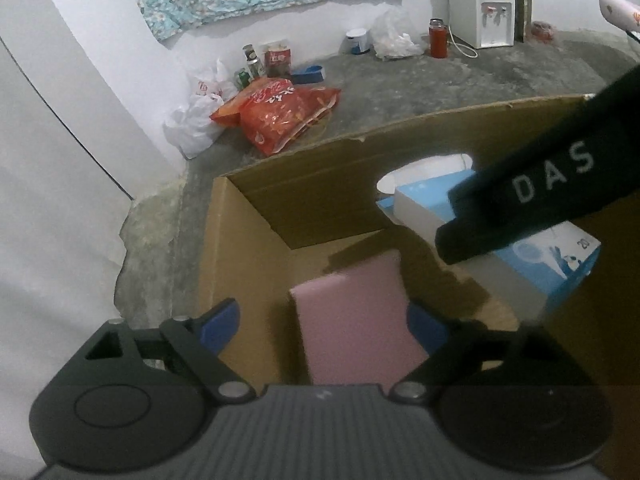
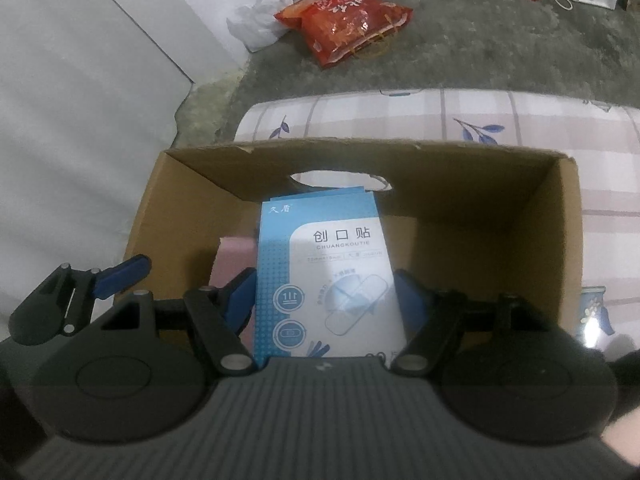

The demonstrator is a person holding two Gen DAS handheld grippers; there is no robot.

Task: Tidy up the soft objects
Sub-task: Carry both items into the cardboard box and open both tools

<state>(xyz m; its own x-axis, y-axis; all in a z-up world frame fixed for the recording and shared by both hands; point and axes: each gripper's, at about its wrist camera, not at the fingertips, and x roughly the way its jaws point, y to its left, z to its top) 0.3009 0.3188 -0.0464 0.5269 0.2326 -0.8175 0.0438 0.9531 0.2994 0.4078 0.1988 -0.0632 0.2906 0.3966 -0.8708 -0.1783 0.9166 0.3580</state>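
An open cardboard box (image 1: 248, 216) stands on a bed. In the left wrist view, my left gripper (image 1: 324, 324) is open above the box, and a pink sponge block (image 1: 352, 320) lies between its blue fingers (image 1: 220, 324), inside the box. My right gripper (image 2: 324, 300) is shut on a blue-and-white plaster box (image 2: 320, 272) and holds it over the cardboard box (image 2: 560, 220). The same plaster box (image 1: 520, 240) and the right gripper's black arm show at the right of the left wrist view. The pink block (image 2: 236, 256) shows behind the plaster box.
The bed has a pink checked sheet (image 2: 500, 116). On the concrete floor lie a red bag (image 1: 280, 112), white plastic bags (image 1: 196, 116), cans and bottles (image 1: 256, 64), a red flask (image 1: 438, 38) and a water dispenser (image 1: 484, 12). A white wall (image 1: 60, 160) is at left.
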